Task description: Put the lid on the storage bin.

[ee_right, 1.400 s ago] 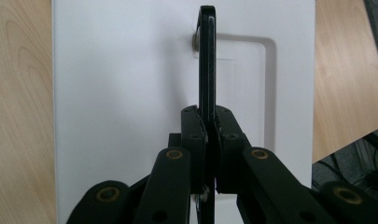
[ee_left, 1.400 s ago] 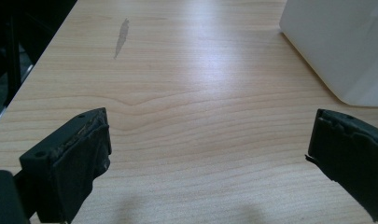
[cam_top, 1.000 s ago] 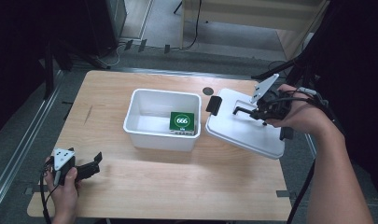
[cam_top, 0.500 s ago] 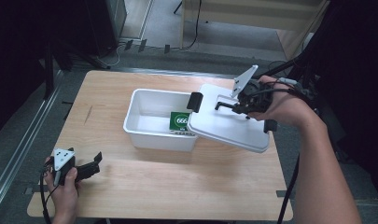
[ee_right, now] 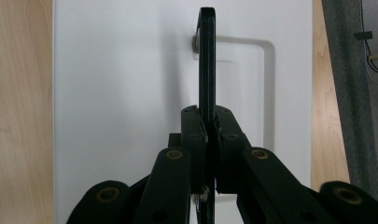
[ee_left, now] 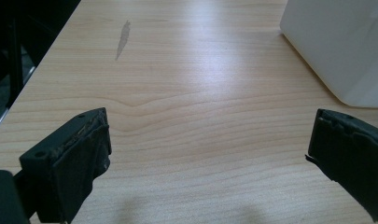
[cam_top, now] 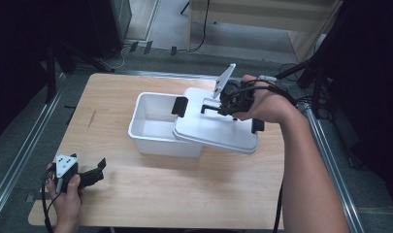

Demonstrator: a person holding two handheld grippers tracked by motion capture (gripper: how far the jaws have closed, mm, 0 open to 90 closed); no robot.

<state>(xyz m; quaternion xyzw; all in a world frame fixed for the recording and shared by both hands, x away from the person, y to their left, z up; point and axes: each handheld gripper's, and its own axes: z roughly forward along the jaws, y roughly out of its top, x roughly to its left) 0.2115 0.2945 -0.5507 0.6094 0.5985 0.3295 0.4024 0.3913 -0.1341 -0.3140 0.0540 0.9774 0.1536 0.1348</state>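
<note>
Right gripper (cam_top: 209, 103): jaws clamped on the lid's black handle (ee_right: 206, 60), which stands thin and upright between them in the right gripper view.
Lid (cam_top: 218, 127): white, tilted, held over the right part of the bin; its right edge overhangs the bin toward the table's right side, and a black latch (cam_top: 179, 106) sits on its left edge.
Bin (cam_top: 153, 127): white, rectangular, mid-table; left part uncovered, right part under the lid.
Left gripper (cam_top: 94, 171): jaws spread wide with nothing between them, at the near-left corner, well apart from the bin.
Table (cam_top: 111, 92): bare light wood left of and in front of the bin; the far edge is near the bin's back wall.
Left gripper view: bin's corner (ee_left: 336, 46) at upper right, open wood ahead.
</note>
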